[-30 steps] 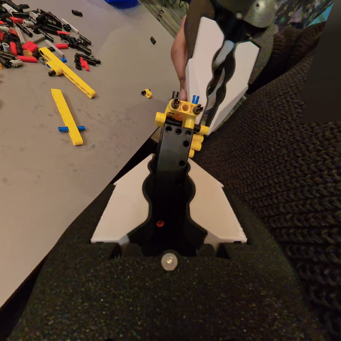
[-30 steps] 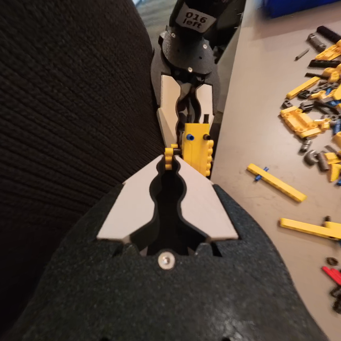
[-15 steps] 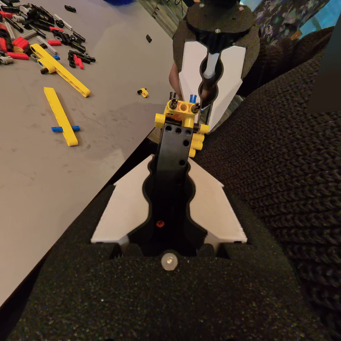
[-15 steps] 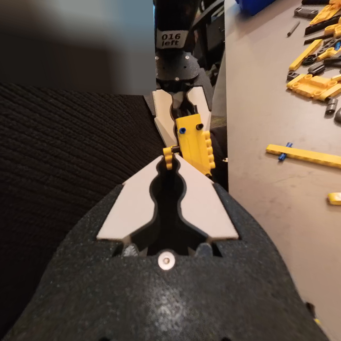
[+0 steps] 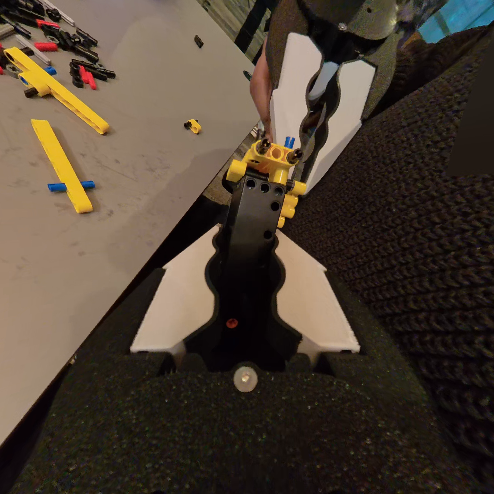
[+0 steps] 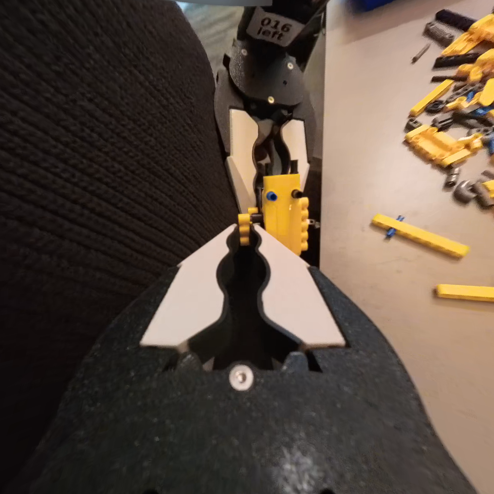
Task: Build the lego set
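A black knitted garment (image 5: 401, 240) fills the near side of both views, worn by the person holding the tools. Beside it runs the grey worktop (image 5: 107, 240), its edge cutting diagonally through the left wrist view.

The left hand-held gripper (image 5: 250, 235) is clenched on a black and yellow toy-brick assembly (image 5: 263, 192), held in the air just off the worktop edge and in front of the garment. The right hand-held gripper (image 6: 247, 232) pinches a small yellow toothed piece (image 6: 244, 227) at its very tips; that piece sits on a short black pin joined to the side of the assembly, so both tools are on one object.

As a judgement, the right tool's hold is shallow, at the tip only, so any twist between the two hands could let the toothed piece slip out or pull off its pin. With nothing under it, a loosened piece would likely fall past the worktop edge out of view.

The worktop is plain, matt and faintly scuffed. On it lie a long yellow beam (image 5: 61, 165) with a blue pin (image 5: 70, 185) through it, a second yellow beam (image 5: 58, 91), a tiny yellow connector (image 5: 193, 125), and a heap of black, red and grey pins (image 5: 80, 66). The right wrist view shows a blurred pile of yellow parts (image 6: 454, 120). Of the room, only patterned flooring and a blue patch show.
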{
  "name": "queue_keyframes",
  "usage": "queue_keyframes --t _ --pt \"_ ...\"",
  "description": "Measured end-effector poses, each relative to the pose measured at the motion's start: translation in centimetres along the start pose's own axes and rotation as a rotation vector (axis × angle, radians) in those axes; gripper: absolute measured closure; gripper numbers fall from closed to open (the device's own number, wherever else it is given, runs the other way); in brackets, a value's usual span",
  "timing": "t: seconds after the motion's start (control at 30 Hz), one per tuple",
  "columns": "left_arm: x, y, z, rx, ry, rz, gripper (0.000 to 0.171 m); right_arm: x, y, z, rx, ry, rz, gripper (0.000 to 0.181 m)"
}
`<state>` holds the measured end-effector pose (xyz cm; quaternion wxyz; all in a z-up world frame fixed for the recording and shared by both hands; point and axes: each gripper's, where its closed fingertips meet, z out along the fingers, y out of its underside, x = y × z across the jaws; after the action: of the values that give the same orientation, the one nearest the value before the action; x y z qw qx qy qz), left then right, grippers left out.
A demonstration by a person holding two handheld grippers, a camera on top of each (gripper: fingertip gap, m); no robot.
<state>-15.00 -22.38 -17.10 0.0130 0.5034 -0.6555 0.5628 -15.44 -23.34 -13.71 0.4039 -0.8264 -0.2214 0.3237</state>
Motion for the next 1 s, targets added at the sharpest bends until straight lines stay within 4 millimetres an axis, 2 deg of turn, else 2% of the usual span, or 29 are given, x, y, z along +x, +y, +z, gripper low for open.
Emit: queue_keyframes --t 0.13,0.33,1.0 --pt "0.4 0.2 0.1 -0.009 0.025 0.009 0.141 -0.4 0.2 -0.1 -0.011 -0.082 0.030 0.175" --pt "0.9 0.3 0.2 -0.024 0.045 0.025 0.141 -1.1 0.4 -0.3 -0.134 -0.168 -0.052 0.175" --pt "1.3 0.1 0.2 0.005 0.064 0.026 0.143 -1.6 0.0 -0.5 0.000 -0.257 0.059 0.175"
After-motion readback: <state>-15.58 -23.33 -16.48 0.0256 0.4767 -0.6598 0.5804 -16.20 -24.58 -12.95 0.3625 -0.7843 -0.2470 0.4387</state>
